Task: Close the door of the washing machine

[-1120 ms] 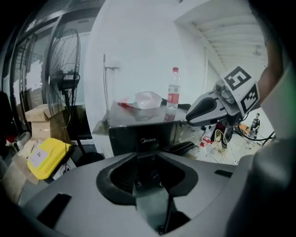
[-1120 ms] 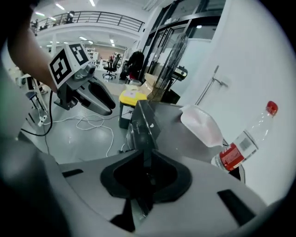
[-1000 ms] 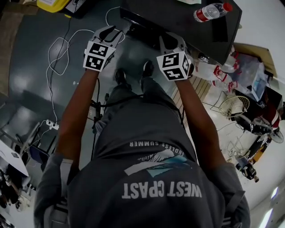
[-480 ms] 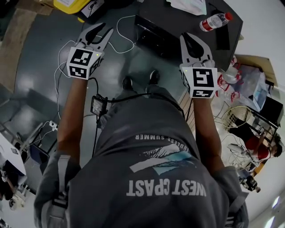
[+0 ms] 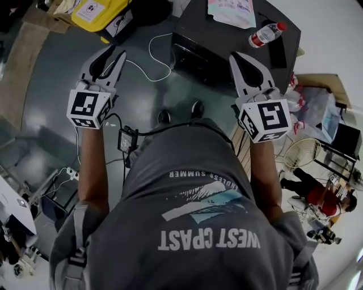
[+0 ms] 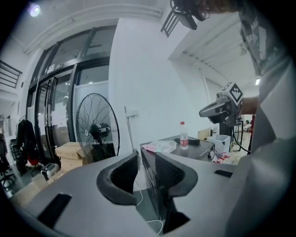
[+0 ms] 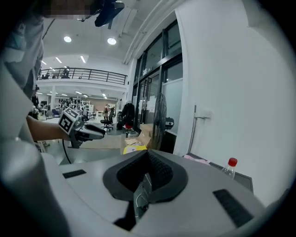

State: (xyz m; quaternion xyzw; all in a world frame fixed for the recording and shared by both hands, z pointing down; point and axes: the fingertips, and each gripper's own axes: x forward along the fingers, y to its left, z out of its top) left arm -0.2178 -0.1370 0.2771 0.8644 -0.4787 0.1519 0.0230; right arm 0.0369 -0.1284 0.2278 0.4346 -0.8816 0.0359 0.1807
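Note:
No washing machine or door shows in any view. In the head view my left gripper (image 5: 116,54) is held up at the left over the grey floor, jaws apart with nothing between them. The left gripper view shows the same gap (image 6: 145,155), empty, pointing toward a black table (image 6: 185,148). My right gripper (image 5: 239,56) is raised at the right beside that table (image 5: 227,39), its jaws shut together and empty. In the right gripper view its tips (image 7: 147,156) meet, and the left gripper (image 7: 85,132) shows across at the left.
A water bottle (image 5: 265,34) and a plastic bag (image 5: 229,11) lie on the black table. A yellow box (image 5: 99,14) and white cable (image 5: 153,56) are on the floor ahead. A standing fan (image 6: 97,129) is by the wall. Clutter and a seated person (image 5: 317,195) are at the right.
Both grippers have risen and spread apart from in front of my legs. The right gripper's jaws have closed; the left gripper's gap looks the same.

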